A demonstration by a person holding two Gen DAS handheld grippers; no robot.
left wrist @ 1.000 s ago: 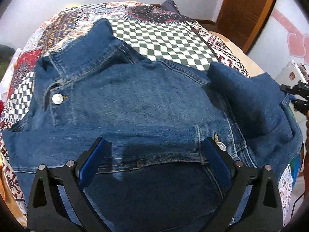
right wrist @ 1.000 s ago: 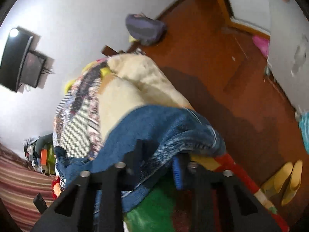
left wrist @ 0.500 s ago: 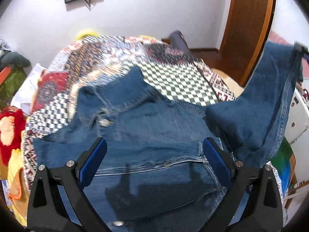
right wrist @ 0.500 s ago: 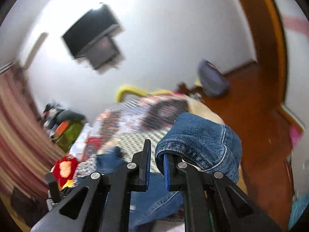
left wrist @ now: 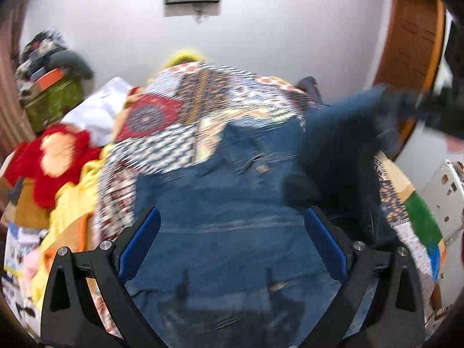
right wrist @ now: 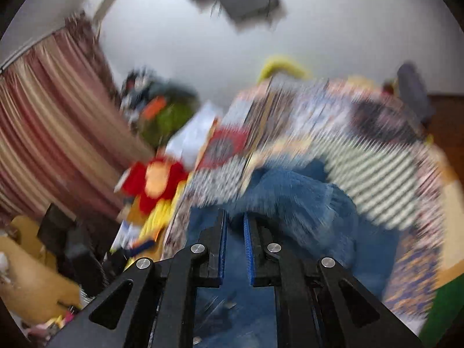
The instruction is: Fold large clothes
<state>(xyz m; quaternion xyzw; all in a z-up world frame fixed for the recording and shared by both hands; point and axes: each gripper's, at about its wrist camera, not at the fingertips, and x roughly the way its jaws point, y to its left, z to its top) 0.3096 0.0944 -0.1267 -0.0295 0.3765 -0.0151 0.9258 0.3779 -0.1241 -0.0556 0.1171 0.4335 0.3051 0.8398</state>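
A blue denim jacket (left wrist: 226,203) lies spread on a patchwork bedspread (left wrist: 179,121). My left gripper (left wrist: 232,232) is open and empty above the jacket's body. My right gripper (right wrist: 233,223) is shut on the jacket's sleeve (right wrist: 293,197) and holds it lifted over the jacket; in the left wrist view the sleeve (left wrist: 342,127) stretches up to the right toward that gripper (left wrist: 406,107). Both views are blurred by motion.
A red and orange soft toy (left wrist: 55,156) and yellow cloth (left wrist: 72,203) lie at the bed's left edge. A green box (left wrist: 52,98) with clutter stands by the wall. A wooden door (left wrist: 409,46) is at right. Striped curtains (right wrist: 43,133) hang at left.
My right gripper has swung the sleeve from high at the right down and inward over the jacket. My left gripper has pulled back and tilted up, still open.
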